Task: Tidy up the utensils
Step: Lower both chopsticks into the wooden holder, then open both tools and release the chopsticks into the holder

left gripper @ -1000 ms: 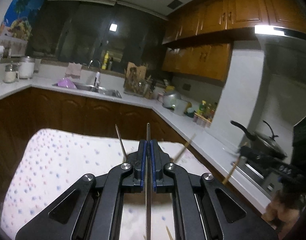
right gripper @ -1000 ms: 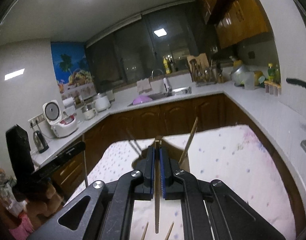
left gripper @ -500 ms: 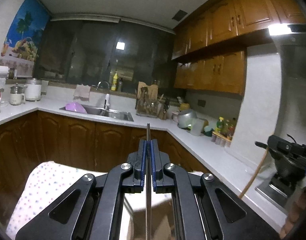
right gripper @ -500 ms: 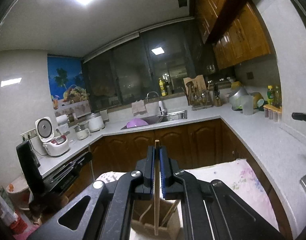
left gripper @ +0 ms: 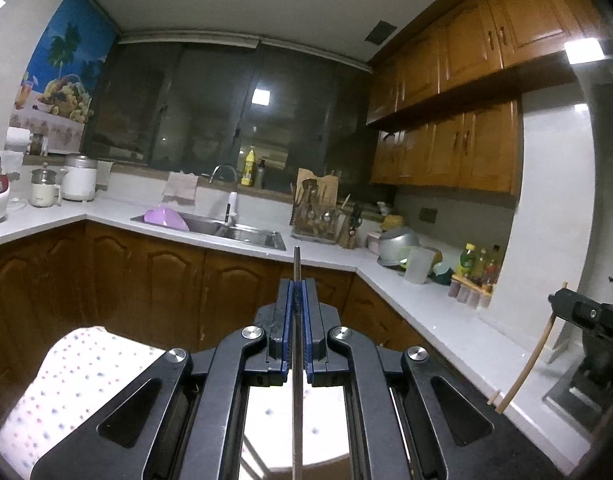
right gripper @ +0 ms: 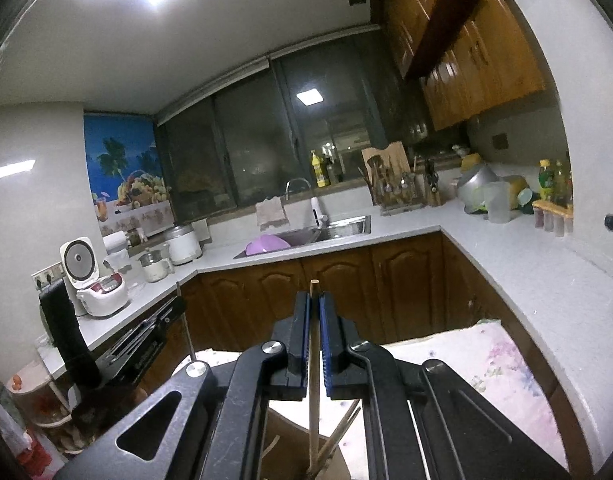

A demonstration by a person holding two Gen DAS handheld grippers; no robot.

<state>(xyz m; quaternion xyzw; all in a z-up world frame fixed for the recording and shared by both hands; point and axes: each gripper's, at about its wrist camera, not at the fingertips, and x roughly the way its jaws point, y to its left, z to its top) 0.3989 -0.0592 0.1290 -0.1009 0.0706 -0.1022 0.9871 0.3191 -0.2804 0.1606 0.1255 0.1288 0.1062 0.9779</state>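
Above a cloth-covered bench [left gripper: 78, 376], the left hand-held gripper [left gripper: 297, 320] clamps a thin metal chopstick [left gripper: 296, 360] and the right hand-held gripper [right gripper: 314, 336] a wooden chopstick [right gripper: 314, 380]; both look light, stiff and likely slippery, best pinched mid-length.

**Legible text: none**

No text, label, brand or number can be read in either wrist view. The left gripper [right gripper: 162, 344], seen from the right wrist view, carries a pale printed line along its side, too blurred to read. The yellow bottle [left gripper: 248, 167] on the window ledge and the small bottles [left gripper: 480, 266] on the tabletop [left gripper: 446, 320] bear labels, too small to read.
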